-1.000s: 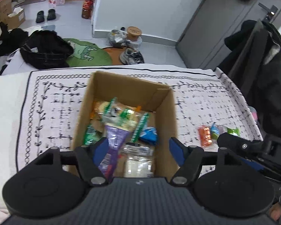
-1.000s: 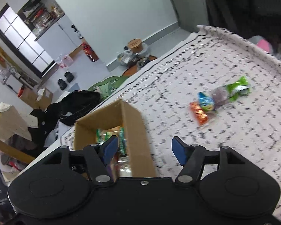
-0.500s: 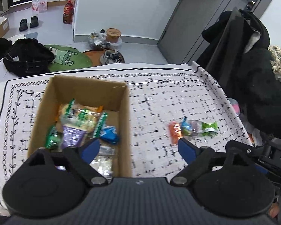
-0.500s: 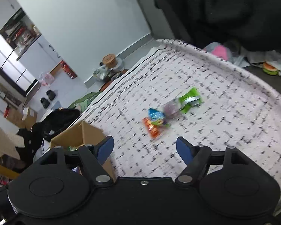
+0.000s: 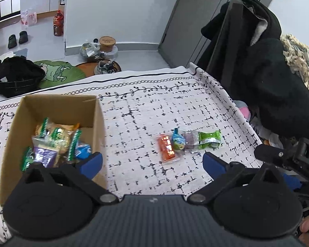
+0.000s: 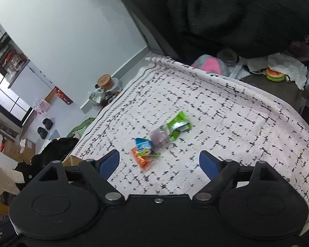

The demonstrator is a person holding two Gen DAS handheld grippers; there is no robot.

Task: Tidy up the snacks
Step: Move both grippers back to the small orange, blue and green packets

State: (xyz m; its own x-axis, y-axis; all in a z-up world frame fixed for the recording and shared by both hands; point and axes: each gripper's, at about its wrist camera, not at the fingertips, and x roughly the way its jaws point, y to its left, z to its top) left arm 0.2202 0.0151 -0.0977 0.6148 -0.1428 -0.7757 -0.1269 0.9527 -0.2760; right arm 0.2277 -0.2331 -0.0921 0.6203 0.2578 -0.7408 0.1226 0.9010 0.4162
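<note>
Left gripper and right gripper both opening wide, empty

The left gripper body hides the near end of the cardboard box and the lower snacks in it. In the right wrist view only a box corner shows, and the loose packets are motion-blurred.

Soft, even indoor light fills both views, with only faint shadows on the patterned cloth. Fisheye distortion bends walls and edges near the frame borders. The right wrist view is slightly motion-blurred, so the snack packets look smeared, perhaps unreadable.
</note>
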